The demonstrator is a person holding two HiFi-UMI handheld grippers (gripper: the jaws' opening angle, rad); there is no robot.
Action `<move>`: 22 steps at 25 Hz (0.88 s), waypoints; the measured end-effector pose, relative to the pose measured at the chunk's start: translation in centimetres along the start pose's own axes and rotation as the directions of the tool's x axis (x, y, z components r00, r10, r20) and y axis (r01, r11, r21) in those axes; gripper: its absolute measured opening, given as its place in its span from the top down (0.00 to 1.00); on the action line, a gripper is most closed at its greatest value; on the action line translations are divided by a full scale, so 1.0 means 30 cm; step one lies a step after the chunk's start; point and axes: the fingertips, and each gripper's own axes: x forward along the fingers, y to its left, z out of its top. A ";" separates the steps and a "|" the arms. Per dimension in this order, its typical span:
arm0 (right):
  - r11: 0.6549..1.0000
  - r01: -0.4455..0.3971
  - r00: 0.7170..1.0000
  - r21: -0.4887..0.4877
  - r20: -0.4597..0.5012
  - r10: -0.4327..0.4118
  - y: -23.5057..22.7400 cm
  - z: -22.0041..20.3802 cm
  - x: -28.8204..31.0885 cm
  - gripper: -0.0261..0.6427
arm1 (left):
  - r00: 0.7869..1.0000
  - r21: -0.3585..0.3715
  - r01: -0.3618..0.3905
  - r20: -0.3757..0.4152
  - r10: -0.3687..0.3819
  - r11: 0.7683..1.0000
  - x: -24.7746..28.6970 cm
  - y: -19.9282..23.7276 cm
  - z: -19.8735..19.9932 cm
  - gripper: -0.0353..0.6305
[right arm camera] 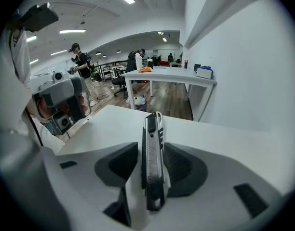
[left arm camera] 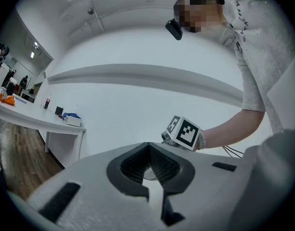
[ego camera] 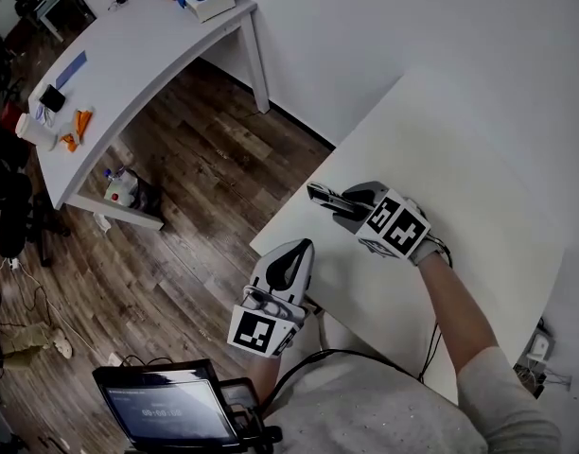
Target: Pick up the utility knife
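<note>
Two spread jaws of the right hand-held gripper [right arm camera: 151, 148] flank the utility knife [right arm camera: 153, 165] (a gap on one side).

No legible text, label, brand, number or sign anywhere in view.

Dark utility knife [right arm camera: 153, 167], edgewise between right tongs [right arm camera: 151, 147]
</note>
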 end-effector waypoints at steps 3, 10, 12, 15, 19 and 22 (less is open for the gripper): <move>0.999 -0.026 0.999 0.026 -0.034 0.027 0.002 -0.002 0.003 0.71 | 1.000 -0.002 0.000 0.007 0.000 1.000 0.000 -0.002 -0.001 0.94; 0.999 -0.053 0.990 -0.001 -0.131 0.052 0.004 0.001 0.012 0.76 | 1.000 -0.018 -0.018 0.014 0.018 1.000 -0.009 0.011 -0.026 0.94; 0.999 -0.050 0.991 0.001 -0.125 0.050 0.005 0.000 0.010 0.76 | 1.000 -0.012 -0.016 0.018 0.016 1.000 -0.008 0.010 -0.021 0.94; 0.999 -0.046 0.992 0.008 -0.114 0.046 0.005 0.000 0.006 0.76 | 1.000 -0.008 -0.016 0.025 0.016 1.000 -0.012 0.016 -0.001 0.94; 1.000 -0.024 0.994 0.008 -0.103 0.025 0.006 0.004 -0.013 0.77 | 0.999 0.004 -0.028 0.021 0.028 1.000 -0.030 0.032 0.022 0.94; 0.999 -0.030 0.998 0.041 -0.063 0.032 0.015 0.021 -0.034 0.77 | 0.999 0.010 -0.036 0.013 0.036 0.999 -0.047 0.045 0.025 0.94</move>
